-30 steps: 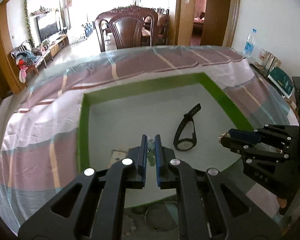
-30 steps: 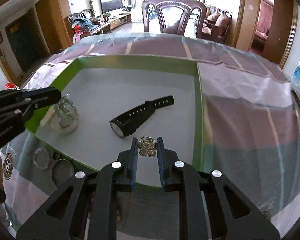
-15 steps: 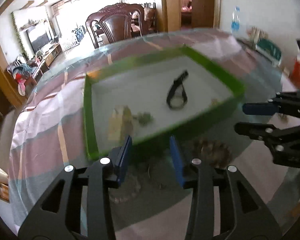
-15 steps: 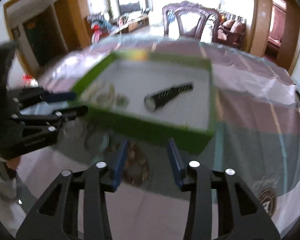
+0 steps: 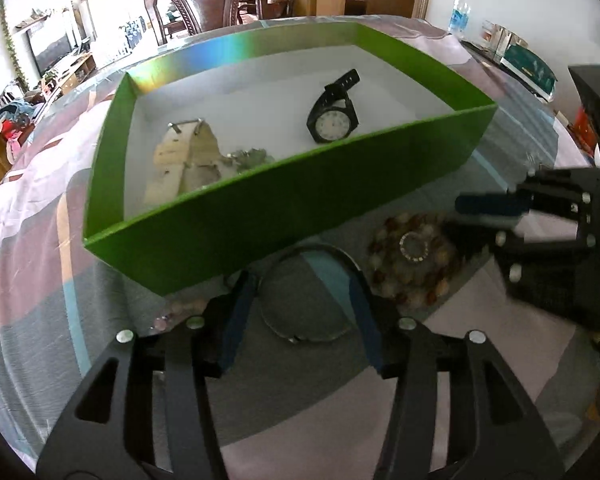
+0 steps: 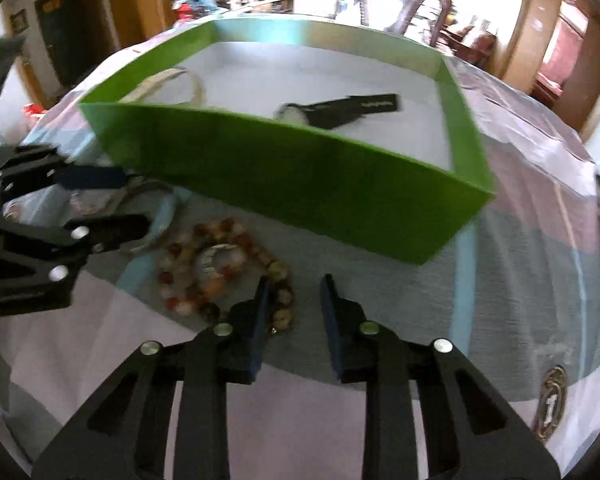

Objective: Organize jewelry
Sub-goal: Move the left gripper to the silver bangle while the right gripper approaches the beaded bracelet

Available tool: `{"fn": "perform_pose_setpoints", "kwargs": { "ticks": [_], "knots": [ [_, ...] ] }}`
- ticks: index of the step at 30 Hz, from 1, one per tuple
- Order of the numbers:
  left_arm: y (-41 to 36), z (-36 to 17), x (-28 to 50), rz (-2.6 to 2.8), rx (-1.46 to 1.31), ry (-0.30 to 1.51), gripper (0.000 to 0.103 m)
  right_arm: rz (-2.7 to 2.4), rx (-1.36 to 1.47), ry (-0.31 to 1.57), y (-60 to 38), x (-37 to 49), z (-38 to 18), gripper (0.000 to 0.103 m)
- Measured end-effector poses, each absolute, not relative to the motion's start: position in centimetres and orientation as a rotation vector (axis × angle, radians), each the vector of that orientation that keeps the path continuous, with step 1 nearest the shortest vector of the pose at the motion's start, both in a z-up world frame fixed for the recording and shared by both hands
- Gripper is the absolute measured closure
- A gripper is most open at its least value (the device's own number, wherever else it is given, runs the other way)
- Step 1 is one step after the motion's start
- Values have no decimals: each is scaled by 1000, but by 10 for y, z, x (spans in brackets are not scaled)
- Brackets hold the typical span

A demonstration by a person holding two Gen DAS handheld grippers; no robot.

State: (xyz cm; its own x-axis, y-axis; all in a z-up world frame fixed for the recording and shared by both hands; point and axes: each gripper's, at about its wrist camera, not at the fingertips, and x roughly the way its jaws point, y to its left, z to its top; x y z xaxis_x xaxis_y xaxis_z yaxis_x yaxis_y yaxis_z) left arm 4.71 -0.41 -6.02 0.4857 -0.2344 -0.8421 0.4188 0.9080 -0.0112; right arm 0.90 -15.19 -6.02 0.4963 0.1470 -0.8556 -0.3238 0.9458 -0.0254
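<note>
Where glossy green box [image 5: 260,216] stands, round beaded bracelet [image 5: 414,264] — thin metal bangle [image 5: 312,292].

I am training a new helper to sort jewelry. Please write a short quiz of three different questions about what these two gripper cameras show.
1. True or false: the black watch lies inside the green box.
2. Which piece sits between the fingers of the left gripper? A) bead bracelet B) thin metal bangle C) watch
3. Fill in: the small sparkly ring lies in the middle of the ____.

Key:
1. True.
2. B: the thin metal bangle lies on the table between the open fingers, not gripped.
3. The bead bracelet, beside the open right gripper.
</note>
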Motion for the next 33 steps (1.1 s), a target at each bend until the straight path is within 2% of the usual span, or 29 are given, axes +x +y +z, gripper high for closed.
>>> {"fn": "perform_pose_setpoints", "kwargs": {
  "ticks": [8,15,16,18,19,27,33],
  "knots": [
    [-9,-63,46,-411,227,989,50,307,-84,987,-171,11,-49,76],
    [-12,-68,46,-411,236,999,47,383,-127,984,-154,0,-53,76],
    [-12,-68,46,-411,238,999,47,383,-128,989,-153,3,-55,77],
    [-13,-68,45,-413,239,998,46,397,-127,989,-149,3,-55,91],
    [-13,-68,45,-413,238,998,46,397,-127,985,-149,1,-54,95],
    [-12,-66,45,-412,229,994,42,659,-61,975,-143,-18,-39,95],
    [-11,-67,46,-413,227,995,42,735,-170,943,-122,-40,-38,95]
  ]
}}
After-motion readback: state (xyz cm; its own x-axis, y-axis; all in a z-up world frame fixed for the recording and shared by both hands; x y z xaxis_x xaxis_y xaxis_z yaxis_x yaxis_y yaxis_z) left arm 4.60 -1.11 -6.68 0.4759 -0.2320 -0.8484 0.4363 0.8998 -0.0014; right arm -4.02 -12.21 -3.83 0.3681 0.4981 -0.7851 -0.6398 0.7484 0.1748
